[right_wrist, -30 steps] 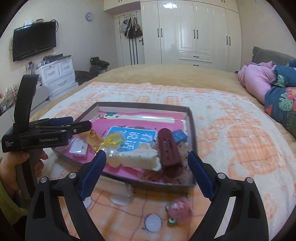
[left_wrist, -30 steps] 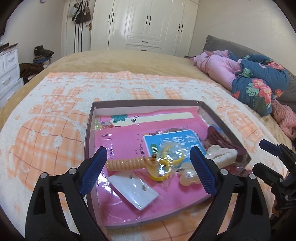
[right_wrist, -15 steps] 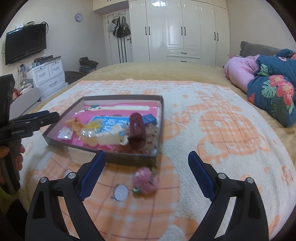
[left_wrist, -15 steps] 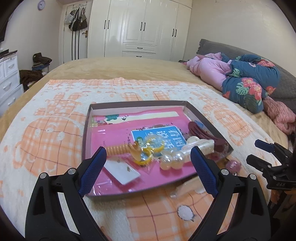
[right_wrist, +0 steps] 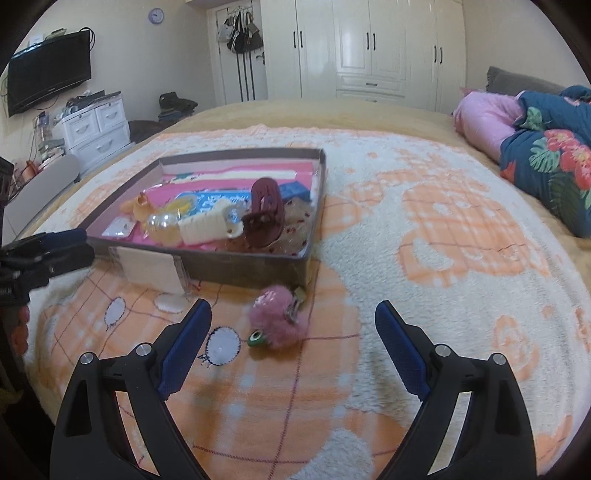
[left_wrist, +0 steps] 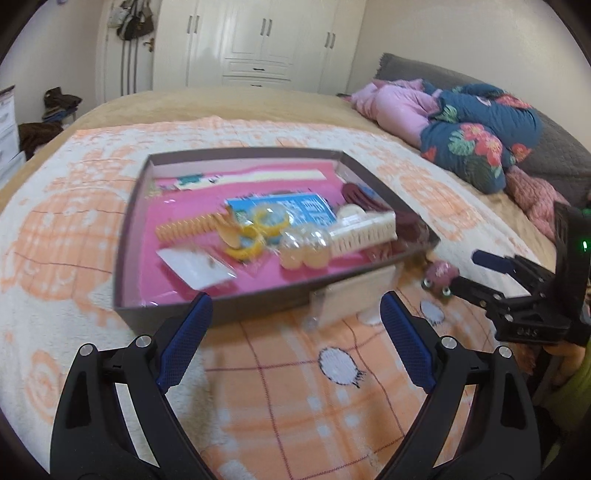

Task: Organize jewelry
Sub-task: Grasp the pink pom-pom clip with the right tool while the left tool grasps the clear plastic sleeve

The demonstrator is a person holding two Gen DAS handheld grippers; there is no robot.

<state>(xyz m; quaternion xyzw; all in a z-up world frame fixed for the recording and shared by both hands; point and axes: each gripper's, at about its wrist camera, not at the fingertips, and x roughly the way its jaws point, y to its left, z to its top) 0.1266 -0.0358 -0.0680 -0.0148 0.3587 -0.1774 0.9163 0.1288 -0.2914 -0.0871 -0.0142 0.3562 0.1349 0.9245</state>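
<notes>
Writing: blue card (left_wrist: 291,210) unreadable | left hand-held gripper (left_wrist: 295,332) wide | right hand-held gripper (right_wrist: 293,339) closing, empty

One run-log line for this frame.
left gripper: open, empty | right gripper: closing, empty | fluffy pink hair clip: outside dark shallow box

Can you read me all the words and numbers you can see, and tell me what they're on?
Blue card in the tray: large white characters, too blurred to read.
Right tongs, on the black body: small pale marks, too blurred to read.
Wall clock: numbers too small to read.
Nothing else with writing can be read.
</notes>
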